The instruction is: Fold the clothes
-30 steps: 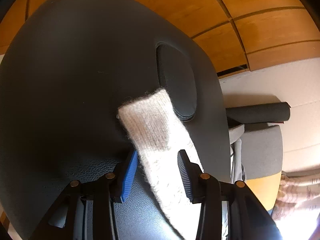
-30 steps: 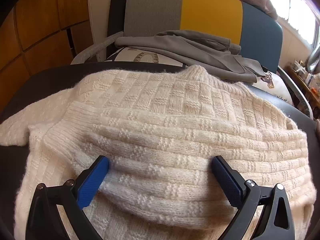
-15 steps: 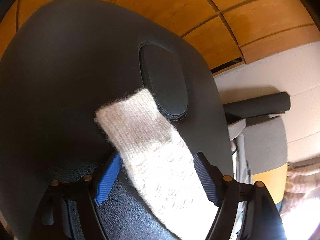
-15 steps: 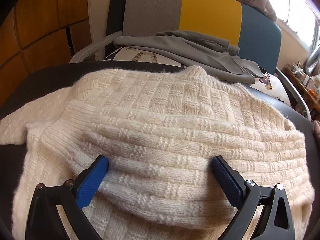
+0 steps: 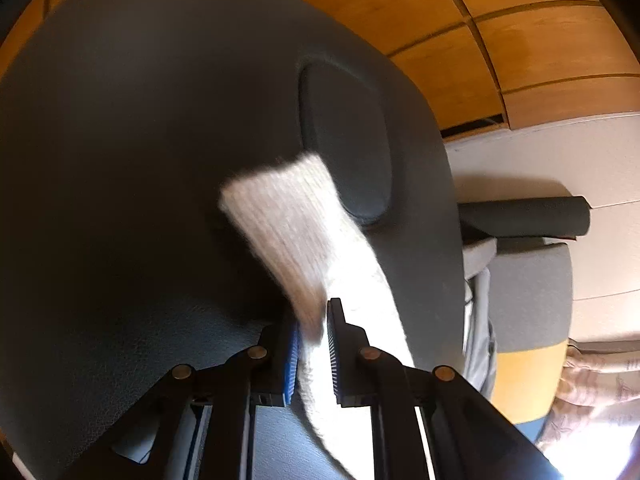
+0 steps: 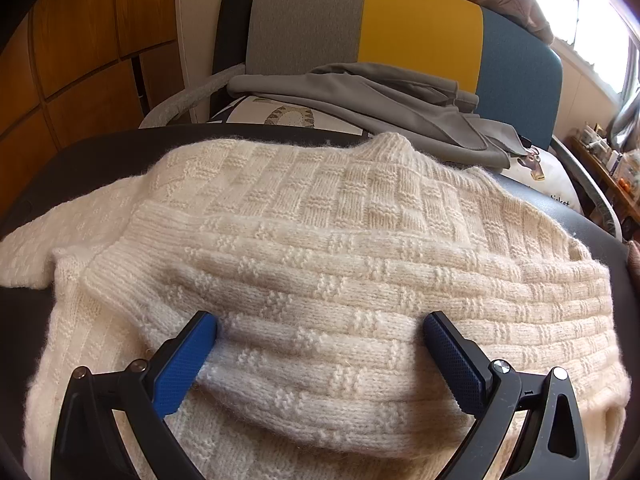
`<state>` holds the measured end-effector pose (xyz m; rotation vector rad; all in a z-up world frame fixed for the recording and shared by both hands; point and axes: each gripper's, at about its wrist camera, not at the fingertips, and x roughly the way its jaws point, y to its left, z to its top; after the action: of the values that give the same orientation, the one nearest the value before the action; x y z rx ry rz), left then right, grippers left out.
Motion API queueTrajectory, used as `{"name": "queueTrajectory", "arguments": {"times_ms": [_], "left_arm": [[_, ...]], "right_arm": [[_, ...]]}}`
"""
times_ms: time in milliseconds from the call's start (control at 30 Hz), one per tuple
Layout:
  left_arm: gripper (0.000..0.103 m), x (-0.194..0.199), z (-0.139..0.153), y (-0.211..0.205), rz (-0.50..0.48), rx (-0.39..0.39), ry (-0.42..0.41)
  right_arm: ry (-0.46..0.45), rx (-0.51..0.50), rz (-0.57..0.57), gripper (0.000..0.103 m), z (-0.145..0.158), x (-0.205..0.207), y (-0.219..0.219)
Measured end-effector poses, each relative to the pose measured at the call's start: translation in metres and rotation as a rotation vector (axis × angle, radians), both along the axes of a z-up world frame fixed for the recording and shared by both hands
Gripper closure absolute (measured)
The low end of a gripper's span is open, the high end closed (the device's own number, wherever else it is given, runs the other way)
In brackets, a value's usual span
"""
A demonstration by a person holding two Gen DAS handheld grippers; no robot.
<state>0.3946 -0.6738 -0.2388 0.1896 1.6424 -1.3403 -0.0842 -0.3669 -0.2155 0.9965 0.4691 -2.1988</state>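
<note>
A cream knitted sweater lies spread on a black padded table. One sleeve is folded across its body. My right gripper is open, its blue pads resting on either side of that folded sleeve. In the left wrist view the other sleeve stretches over the black table, its ribbed cuff raised. My left gripper is shut on this sleeve near the cuff.
A grey garment lies on a grey, yellow and blue chair behind the table. A printed cushion sits under it. An oval face-hole pad is set in the table. Wooden panels line the wall.
My left gripper has closed from open onto the sleeve and the cuff has lifted slightly. The right gripper and the sweater body have hardly moved.
</note>
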Motion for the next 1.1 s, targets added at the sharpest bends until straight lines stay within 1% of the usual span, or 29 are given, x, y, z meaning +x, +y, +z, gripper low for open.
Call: {"name": "queueTrajectory", "arguments": {"times_ms": [100,233,267,433,567,733,867,933,1033,1100], "left_arm": [[0.092,-0.009,0.01,0.003,-0.042,-0.053,-0.009],[0.093,-0.043,0.033,0.005,-0.144,-0.18,-0.035],[0.095,-0.05,0.039,0.007,-0.168,-0.205,-0.027],[0.095,-0.097,0.074,0.024,-0.309,-0.329,0.04],[0.097,-0.144,0.097,0.04,-0.427,-0.394,0.086],[0.097,-0.21,0.11,0.059,-0.575,-0.419,0.134],[0.097,-0.269,0.111,0.083,-0.708,-0.423,0.163],[0.097,-0.287,0.11,0.104,-0.768,-0.416,0.181],[0.097,-0.311,0.105,0.131,-0.839,-0.393,0.201],[0.1,-0.327,0.101,0.148,-0.893,-0.378,0.213]], "right_arm": [[-0.001,-0.002,0.0,0.0,0.001,0.0,0.0],[-0.003,-0.004,0.003,0.0,0.001,0.0,0.0],[-0.005,-0.005,0.003,0.0,0.001,-0.001,0.0],[-0.016,-0.014,0.003,0.0,0.002,-0.002,-0.001],[-0.025,-0.024,0.004,0.0,0.002,-0.003,0.001],[-0.032,-0.038,0.004,0.0,0.002,-0.003,0.002],[-0.056,-0.059,0.007,0.0,0.003,-0.006,0.005],[-0.067,-0.07,0.009,0.0,0.004,-0.007,0.006],[-0.105,-0.116,0.018,0.0,0.007,-0.012,0.013],[-0.125,-0.138,0.023,0.0,0.01,-0.015,0.017]]}}
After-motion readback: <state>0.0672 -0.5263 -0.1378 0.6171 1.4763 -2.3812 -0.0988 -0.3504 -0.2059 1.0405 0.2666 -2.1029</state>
